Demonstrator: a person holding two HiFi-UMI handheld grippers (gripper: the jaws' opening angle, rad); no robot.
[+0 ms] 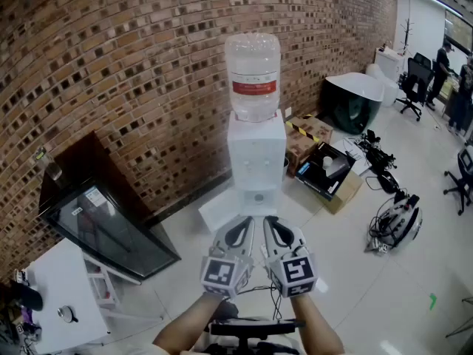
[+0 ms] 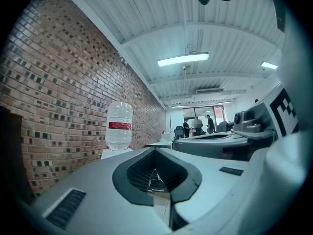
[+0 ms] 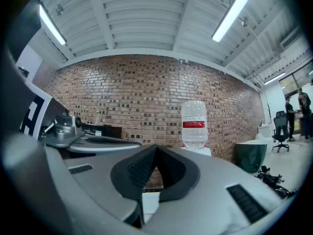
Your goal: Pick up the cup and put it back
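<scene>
No cup shows clearly in any view. A white water dispenser (image 1: 256, 165) with a clear bottle (image 1: 253, 76) stands against the brick wall, straight ahead of both grippers. My left gripper (image 1: 242, 226) and right gripper (image 1: 273, 225) are held side by side at the bottom middle, pointing at the dispenser from a distance. In the left gripper view the left gripper (image 2: 156, 187) has its jaws together with nothing between them, and the bottle (image 2: 119, 125) is ahead on the left. The right gripper (image 3: 145, 190) is likewise shut and empty, with the bottle (image 3: 194, 124) ahead on the right.
A black glass-door cabinet (image 1: 103, 224) stands at the left, a small clear thing (image 1: 52, 171) on its top. A white table (image 1: 63, 291) sits at lower left. Cardboard boxes (image 1: 329, 172), a dark green tub (image 1: 353, 103) and cables (image 1: 395, 217) lie to the right. People stand at far right.
</scene>
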